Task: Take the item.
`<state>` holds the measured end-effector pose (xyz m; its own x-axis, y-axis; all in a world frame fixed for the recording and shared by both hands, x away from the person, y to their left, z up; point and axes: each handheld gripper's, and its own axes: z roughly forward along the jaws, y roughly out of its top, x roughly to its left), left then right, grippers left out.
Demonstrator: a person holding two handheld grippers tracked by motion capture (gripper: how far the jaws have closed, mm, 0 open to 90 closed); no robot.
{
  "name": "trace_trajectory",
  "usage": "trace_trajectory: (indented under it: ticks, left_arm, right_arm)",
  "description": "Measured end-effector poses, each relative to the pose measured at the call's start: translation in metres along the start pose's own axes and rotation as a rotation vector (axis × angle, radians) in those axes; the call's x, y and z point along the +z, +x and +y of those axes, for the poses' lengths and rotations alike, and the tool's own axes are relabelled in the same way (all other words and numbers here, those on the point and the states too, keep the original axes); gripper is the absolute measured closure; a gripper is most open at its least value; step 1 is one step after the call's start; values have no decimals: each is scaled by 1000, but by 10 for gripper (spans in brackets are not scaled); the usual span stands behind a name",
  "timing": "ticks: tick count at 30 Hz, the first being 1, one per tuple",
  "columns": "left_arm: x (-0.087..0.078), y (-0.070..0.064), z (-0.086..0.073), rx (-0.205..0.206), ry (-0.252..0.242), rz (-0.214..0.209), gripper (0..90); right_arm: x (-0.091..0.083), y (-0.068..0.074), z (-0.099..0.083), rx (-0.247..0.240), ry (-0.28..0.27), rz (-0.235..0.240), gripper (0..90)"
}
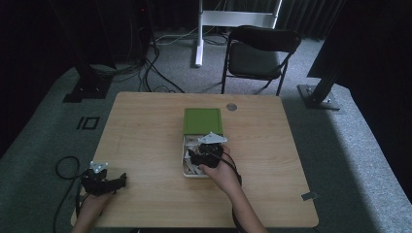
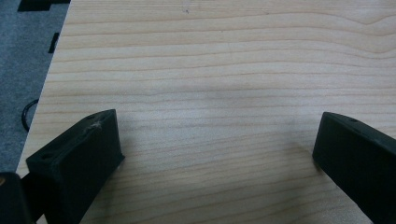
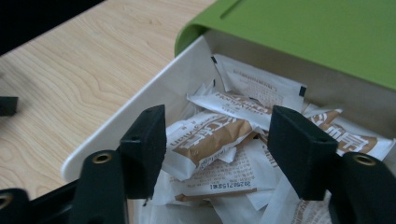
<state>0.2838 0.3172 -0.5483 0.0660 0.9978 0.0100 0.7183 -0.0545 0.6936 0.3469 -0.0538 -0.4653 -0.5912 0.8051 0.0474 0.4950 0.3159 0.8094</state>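
A white box with a green lid slid partly back sits mid-table. Inside lie several white and brown sachets. My right gripper is open and reaches down into the box; in the right gripper view its jaws stand either side of a brown-printed sachet, the right gripper not closed on it. The box's white wall runs along the left. My left gripper rests near the table's front left corner, open over bare wood, and the left gripper holds nothing.
A small round grey grommet is set in the table's far edge. A black folding chair stands behind the table. Cables trail on the carpet at left. A dark tape strip lies at the front right corner.
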Motion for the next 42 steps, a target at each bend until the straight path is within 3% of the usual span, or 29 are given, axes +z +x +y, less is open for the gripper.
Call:
trace_trajectory:
  ticks: [10, 18, 21, 25, 31, 42]
  left_arm:
    - [0, 0, 0, 1, 0, 0, 16]
    - [0, 0, 0, 1, 0, 0, 16]
    - [0, 0, 0, 1, 1, 0, 16]
    - [0, 0, 0, 3, 3, 0, 16]
    - [0, 0, 0, 3, 2, 0, 16]
    - [0, 0, 0, 1, 0, 0, 15]
  right_arm:
    - [9, 4, -3, 38, 12, 4, 445]
    - [12, 7, -4, 70, 13, 9, 411]
    - [15, 9, -3, 48, 22, 3, 411]
    - [15, 8, -2, 32, 26, -10, 541]
    - [7, 2, 1, 9, 20, 15, 770]
    - [-12, 0, 8, 5, -26, 71, 824]
